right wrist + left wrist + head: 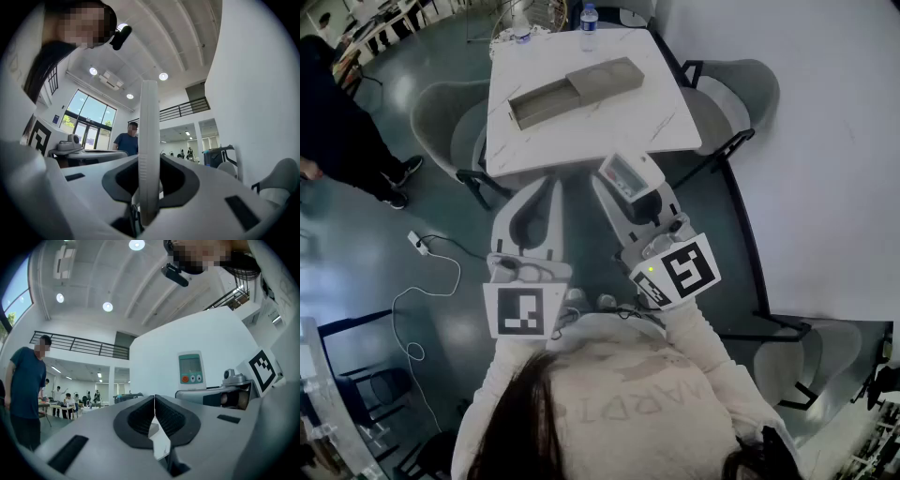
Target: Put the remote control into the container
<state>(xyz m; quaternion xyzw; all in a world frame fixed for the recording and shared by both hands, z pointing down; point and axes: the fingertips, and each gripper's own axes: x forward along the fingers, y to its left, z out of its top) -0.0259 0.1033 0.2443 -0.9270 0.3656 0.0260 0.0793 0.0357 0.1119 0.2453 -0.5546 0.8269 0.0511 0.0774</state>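
Observation:
A tan open container (572, 91) lies on the white table (661, 122). My right gripper (630, 192) is shut on the white remote control (628, 172), which has a green-rimmed screen, held just off the table's near edge. In the right gripper view the remote (149, 140) stands edge-on between the pads, pointing up at the ceiling. My left gripper (547, 184) hangs beside it, shut with nothing in it; its pads (164, 417) meet. From the left gripper view the remote's face (191, 370) shows above the right gripper (213, 396).
Two water bottles (589, 26) stand at the table's far edge. Grey chairs sit left (450, 117) and right (741, 89) of the table. A person in dark clothes (337, 122) stands at the left. A power strip with a cable (417, 242) lies on the floor.

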